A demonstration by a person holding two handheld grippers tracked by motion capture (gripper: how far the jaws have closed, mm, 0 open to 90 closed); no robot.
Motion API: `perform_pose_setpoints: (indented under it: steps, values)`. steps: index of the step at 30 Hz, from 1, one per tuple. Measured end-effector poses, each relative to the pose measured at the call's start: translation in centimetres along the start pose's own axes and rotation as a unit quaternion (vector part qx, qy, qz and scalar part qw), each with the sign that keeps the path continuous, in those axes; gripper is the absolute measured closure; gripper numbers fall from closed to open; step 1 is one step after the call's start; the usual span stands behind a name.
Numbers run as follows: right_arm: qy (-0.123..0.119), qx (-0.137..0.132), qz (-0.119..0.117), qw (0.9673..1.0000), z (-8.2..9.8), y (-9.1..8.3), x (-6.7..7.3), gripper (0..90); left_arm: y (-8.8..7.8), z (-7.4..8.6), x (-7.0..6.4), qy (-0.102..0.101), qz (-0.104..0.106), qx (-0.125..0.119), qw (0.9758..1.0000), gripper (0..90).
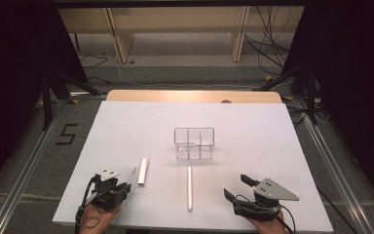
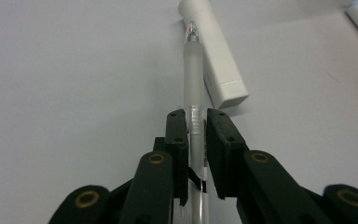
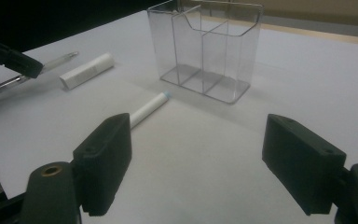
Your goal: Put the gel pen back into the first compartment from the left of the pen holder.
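A clear pen lies on the white table at the front left, and my left gripper is shut on its rear part. Its tip rests beside a short white stick. In the high view the left gripper sits at the front left, the clear pen pointing away from it. My right gripper stands open with nothing between its fingers, at the front right. A long white pen lies between the two grippers. A clear compartment organizer stands upright at mid-table.
In the right gripper view the organizer is ahead, the white pen in front of it and the short white stick to the left. Shelving and cables lie beyond the table's far edge.
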State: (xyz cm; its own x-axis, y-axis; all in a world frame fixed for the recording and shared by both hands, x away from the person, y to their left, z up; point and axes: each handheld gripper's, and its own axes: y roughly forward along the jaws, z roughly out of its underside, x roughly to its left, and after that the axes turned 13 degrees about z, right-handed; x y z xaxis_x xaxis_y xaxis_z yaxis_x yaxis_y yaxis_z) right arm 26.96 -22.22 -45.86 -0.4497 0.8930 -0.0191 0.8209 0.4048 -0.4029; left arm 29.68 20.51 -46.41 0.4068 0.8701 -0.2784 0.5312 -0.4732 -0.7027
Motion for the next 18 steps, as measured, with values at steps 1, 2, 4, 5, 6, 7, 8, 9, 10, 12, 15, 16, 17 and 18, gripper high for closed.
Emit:
perform_pose_setpoints:
  steps: [1, 2, 4, 5, 6, 7, 8, 9, 10, 12, 15, 16, 17, 18]
  values:
    - [0.001, 0.0, 0.0, 1.0, 0.0, 0.0, 0.0, 24.8, -0.2, -0.1, 0.0, 0.001, 0.001, -0.005, 1.0, 78.7]
    - [0.001, -0.001, -0.001, 1.0, 0.0, 0.0, 0.0, 24.8, -0.3, -0.1, -0.1, 0.0, 0.004, -0.015, 0.9999, 78.7]
    - [0.003, -0.001, -0.004, 1.0, -0.1, 0.0, 0.1, 24.8, -0.5, -0.2, -0.2, 0.002, 0.008, -0.022, 0.9997, 78.7]
    - [0.004, 0.0, -0.005, 1.0, -0.1, 0.0, 0.2, 24.8, -0.6, -0.3, -0.3, 0.004, 0.012, -0.031, 0.9994, 78.7]
    - [0.004, -0.002, -0.007, 1.0, -0.2, 0.0, 0.2, 24.8, -0.7, -0.4, -0.4, 0.006, 0.015, -0.036, 0.9992, 78.7]
    - [0.005, -0.002, -0.009, 0.9999, -0.2, 0.0, 0.3, 24.8, -0.8, -0.6, -0.7, 0.007, 0.03, -0.049, 0.9983, 78.7]
    - [0.005, -0.001, -0.013, 0.9999, -0.2, 0.0, 0.3, 24.8, -0.8, -0.6, -0.9, 0.008, 0.036, -0.058, 0.9976, 78.7]
    - [0.005, -0.001, -0.013, 0.9999, -0.2, 0.0, 0.3, 24.8, -0.8, -0.6, -0.9, 0.008, 0.036, -0.058, 0.9976, 78.7]
    - [0.005, 0.0, -0.015, 0.9999, -0.2, 0.0, 0.4, 24.8, -0.8, -0.7, -1.2, 0.012, 0.043, -0.062, 0.997, 78.7]
    - [0.008, -0.001, -0.019, 0.9998, -0.3, 0.0, 0.5, 24.8, -0.7, -0.8, -1.5, 0.015, 0.054, -0.072, 0.9958, 78.7]
    - [0.027, -0.004, -0.036, 0.999, -0.5, 0.0, 0.5, 24.8, -0.3, -1.3, -2.3, 0.029, 0.074, -0.088, 0.9929, 78.7]
    - [0.031, -0.007, -0.04, 0.9987, -0.6, 0.1, 0.5, 24.8, -0.3, -1.3, -2.3, 0.029, 0.074, -0.088, 0.9929, 78.6]
    - [0.031, -0.007, -0.04, 0.9987, -0.6, 0.1, 0.5, 24.8, -0.2, -1.4, -2.5, 0.033, 0.08, -0.094, 0.9918, 78.7]
    - [0.036, -0.006, -0.045, 0.9983, -0.8, 0.1, 0.6, 24.8, -0.1, -1.6, -2.8, 0.038, 0.086, -0.094, 0.9911, 78.7]
